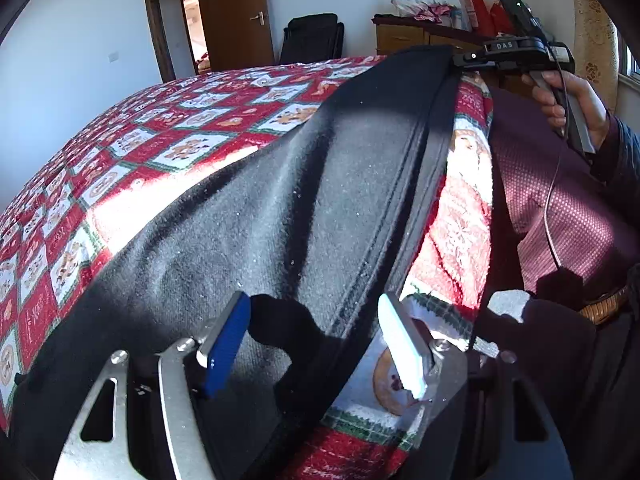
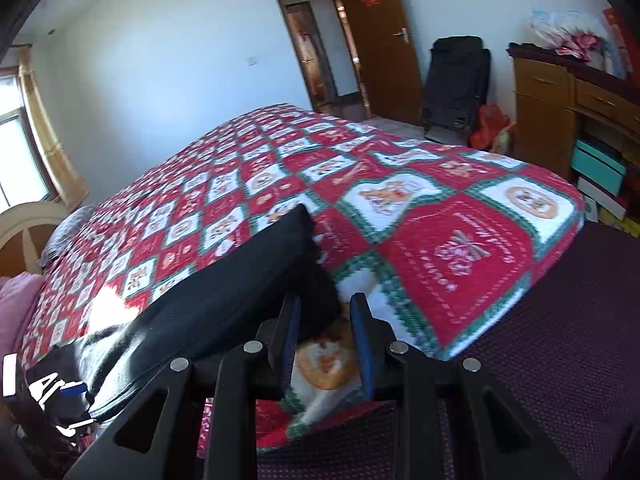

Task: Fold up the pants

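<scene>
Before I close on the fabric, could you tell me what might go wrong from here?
The left gripper has its jaws open over the pants and the blanket beneath, so closing may pinch both. The right gripper has only a corner of the pants at its jaws, which might slip out. The pants lie near the blanket's edge and could slide off.

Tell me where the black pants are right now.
The black pants lie along the near edge of the red patterned bedspread, stretched between the left hand-held gripper and the right hand-held gripper.
</scene>
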`<action>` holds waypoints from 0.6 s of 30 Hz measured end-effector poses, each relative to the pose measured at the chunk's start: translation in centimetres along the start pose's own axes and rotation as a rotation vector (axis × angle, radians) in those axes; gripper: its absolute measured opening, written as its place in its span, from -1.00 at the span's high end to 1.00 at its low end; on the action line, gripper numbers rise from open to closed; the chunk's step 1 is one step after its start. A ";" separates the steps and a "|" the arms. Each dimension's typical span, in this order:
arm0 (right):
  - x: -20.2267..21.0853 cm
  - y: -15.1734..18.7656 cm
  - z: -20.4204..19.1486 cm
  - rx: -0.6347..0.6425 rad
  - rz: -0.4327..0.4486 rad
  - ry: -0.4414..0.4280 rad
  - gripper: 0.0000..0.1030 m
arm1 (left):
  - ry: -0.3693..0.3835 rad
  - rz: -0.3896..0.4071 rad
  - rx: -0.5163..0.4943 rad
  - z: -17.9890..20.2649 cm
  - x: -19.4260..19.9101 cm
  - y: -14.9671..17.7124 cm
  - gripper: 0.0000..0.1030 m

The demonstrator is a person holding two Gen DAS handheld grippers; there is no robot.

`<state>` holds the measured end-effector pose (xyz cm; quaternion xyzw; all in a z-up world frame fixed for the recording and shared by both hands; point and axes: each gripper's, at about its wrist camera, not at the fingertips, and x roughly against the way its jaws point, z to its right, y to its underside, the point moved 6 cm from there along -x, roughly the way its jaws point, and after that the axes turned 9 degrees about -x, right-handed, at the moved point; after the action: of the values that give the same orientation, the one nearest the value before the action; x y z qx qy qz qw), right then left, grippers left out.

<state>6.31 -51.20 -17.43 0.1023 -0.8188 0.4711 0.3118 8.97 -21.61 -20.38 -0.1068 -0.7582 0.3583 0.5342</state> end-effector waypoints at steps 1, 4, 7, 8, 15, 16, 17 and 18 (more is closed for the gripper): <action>-0.3 0.0 0.0 0.012 0.005 0.016 0.47 | -0.003 -0.002 0.000 -0.1 -0.1 0.1 -0.35; -0.9 -0.1 0.1 0.004 0.007 0.021 0.49 | 0.007 0.008 0.028 -0.5 -0.1 0.2 -0.35; -0.3 -0.5 0.6 -0.039 0.013 -0.005 0.89 | 0.008 0.017 0.047 -0.8 -0.1 0.2 -0.35; -0.1 -0.8 1.1 -0.066 0.016 -0.009 0.89 | 0.004 0.020 0.048 -0.9 -0.1 0.2 -0.35; -0.8 -0.7 2.1 -0.081 -0.014 -0.006 0.88 | -0.011 0.033 0.064 -1.1 0.2 0.3 -0.34; -0.7 -0.8 1.9 -0.080 -0.014 -0.016 0.87 | -0.010 0.037 0.068 -1.2 0.3 0.3 -0.34; -0.6 -0.8 1.9 -0.085 -0.013 -0.019 0.77 | -0.011 0.039 0.070 -1.2 0.4 0.4 -0.34; -0.4 -0.8 1.9 -0.093 -0.005 -0.013 0.63 | -0.011 0.038 0.071 -1.2 0.4 0.5 -0.33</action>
<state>6.21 -53.33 -17.79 0.0929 -0.8416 0.4309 0.3121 9.82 -20.55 -20.21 -0.1002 -0.7458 0.3955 0.5265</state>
